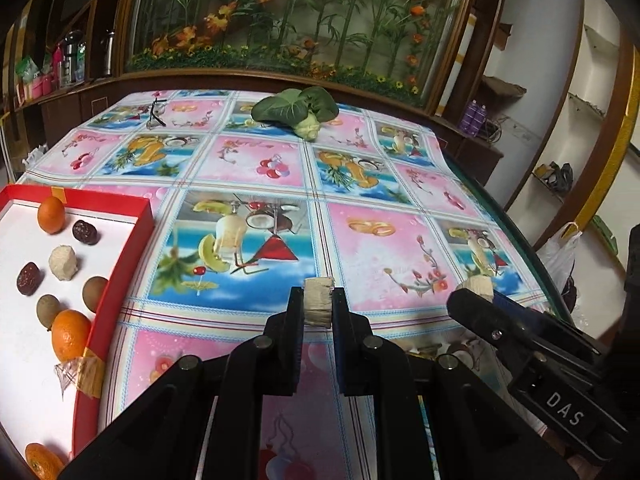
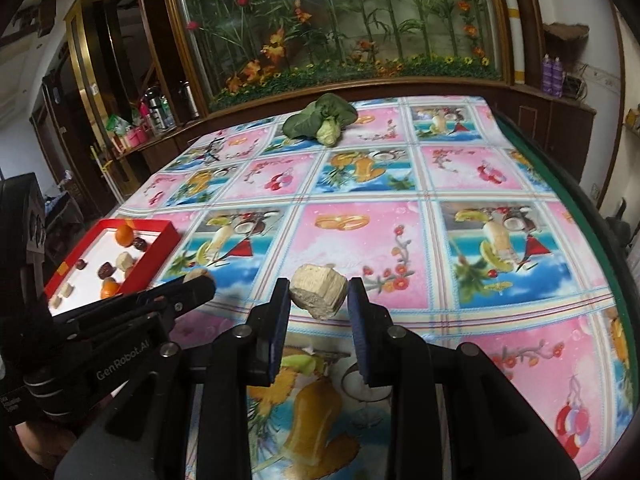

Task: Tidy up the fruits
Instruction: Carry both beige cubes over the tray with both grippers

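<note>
While my left gripper (image 1: 318, 308) is pinching one pale chunk (image 1: 318, 300), my right gripper (image 2: 319, 300) is sitting half-open around another chunk (image 2: 318, 290), not squeezing it.

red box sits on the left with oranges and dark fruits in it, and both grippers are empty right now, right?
Not quite: the left gripper is shut on a pale chunk, as the left wrist view shows. The right gripper has another pale chunk between its open jaws. The red box does hold oranges and dark fruits.
</note>
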### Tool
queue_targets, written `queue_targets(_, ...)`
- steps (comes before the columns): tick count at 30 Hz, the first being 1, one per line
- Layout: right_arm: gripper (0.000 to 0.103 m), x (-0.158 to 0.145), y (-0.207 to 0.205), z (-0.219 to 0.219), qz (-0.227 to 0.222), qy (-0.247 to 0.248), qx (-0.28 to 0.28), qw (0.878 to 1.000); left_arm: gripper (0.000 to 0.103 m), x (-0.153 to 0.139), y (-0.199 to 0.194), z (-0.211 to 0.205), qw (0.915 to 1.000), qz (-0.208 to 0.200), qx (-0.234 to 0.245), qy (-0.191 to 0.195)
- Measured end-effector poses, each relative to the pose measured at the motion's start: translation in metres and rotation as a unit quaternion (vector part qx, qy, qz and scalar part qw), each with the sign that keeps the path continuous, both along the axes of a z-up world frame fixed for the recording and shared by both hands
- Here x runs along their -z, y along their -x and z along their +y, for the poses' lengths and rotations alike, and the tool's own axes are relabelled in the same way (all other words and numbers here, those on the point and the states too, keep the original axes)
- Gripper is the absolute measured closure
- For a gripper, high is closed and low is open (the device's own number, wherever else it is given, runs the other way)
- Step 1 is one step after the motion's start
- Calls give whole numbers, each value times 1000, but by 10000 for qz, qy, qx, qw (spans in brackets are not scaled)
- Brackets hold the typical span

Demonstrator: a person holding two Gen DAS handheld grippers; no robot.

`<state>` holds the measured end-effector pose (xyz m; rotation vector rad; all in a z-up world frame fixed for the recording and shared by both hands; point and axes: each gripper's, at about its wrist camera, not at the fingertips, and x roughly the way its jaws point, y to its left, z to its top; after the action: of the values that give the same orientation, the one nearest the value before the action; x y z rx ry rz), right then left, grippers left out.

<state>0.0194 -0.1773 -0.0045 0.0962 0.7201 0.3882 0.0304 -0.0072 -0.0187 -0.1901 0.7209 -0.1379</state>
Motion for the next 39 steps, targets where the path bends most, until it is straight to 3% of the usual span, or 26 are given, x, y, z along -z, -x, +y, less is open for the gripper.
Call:
queue_targets(9, 72, 5, -3, -10, 136, -358, 114, 9992, 92, 0, -1, 0, 9994, -116, -216, -236)
queue_targets(16, 72, 3, 0, -6, -36, -115, 185, 9998, 92, -5, 5, -1, 9978, -359, -352, -432)
queue_targets(21, 72, -5, 7, 0, -411, 212, 250, 9986, 92, -14, 8, 0, 9956, -421, -580, -612)
queue_targets(30, 72, -25, 19, 10, -567, 442, 213, 9972, 92, -43, 64, 18, 9923, -390, -862, -805)
queue_targets(39, 72, -49, 53, 26, -854, 479, 42, 9952, 92, -44, 92, 51, 9883, -318, -1213, -873)
